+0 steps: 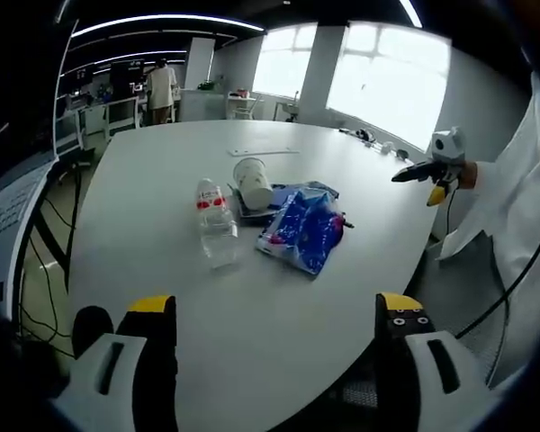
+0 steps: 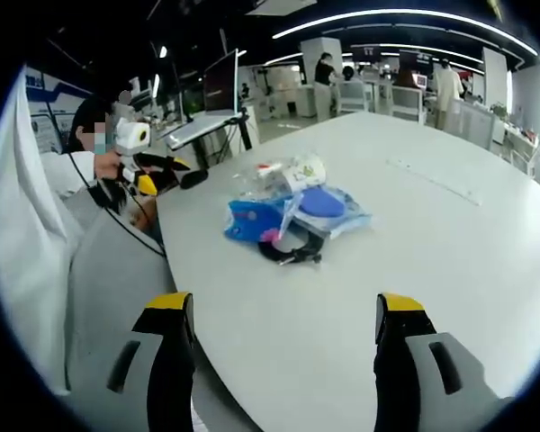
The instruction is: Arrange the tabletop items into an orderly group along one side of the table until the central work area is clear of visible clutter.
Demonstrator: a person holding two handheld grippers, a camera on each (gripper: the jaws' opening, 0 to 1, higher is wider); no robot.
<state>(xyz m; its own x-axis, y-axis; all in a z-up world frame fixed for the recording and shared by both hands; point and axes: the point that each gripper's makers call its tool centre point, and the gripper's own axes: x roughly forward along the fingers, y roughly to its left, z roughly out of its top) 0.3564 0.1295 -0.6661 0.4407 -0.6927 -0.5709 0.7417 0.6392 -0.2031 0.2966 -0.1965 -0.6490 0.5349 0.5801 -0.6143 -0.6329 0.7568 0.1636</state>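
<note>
A cluster of items lies mid-table on the white table [image 1: 162,270]. It holds a clear plastic bottle [image 1: 216,221] on its side, a white paper cup [image 1: 253,184] tipped over, and a blue bag [image 1: 302,227] over a dark flat item [image 1: 245,214]. My left gripper [image 1: 274,310] is open, well short of the cluster. In the right gripper view, the blue bag [image 2: 250,221], a clear pouch with a blue disc [image 2: 322,203], a black cord loop [image 2: 288,248], the cup [image 2: 306,171] and the bottle [image 2: 263,176] lie ahead. My right gripper [image 2: 283,310] is open with nothing between its jaws.
The right gripper [image 1: 425,173] hovers beyond the table's right edge, beside a white sleeve [image 1: 513,207]. The left gripper [image 2: 162,175] shows off the table's left edge. A thin white strip [image 1: 265,151] lies farther back. Desks, monitors and a standing person [image 1: 162,85] fill the background.
</note>
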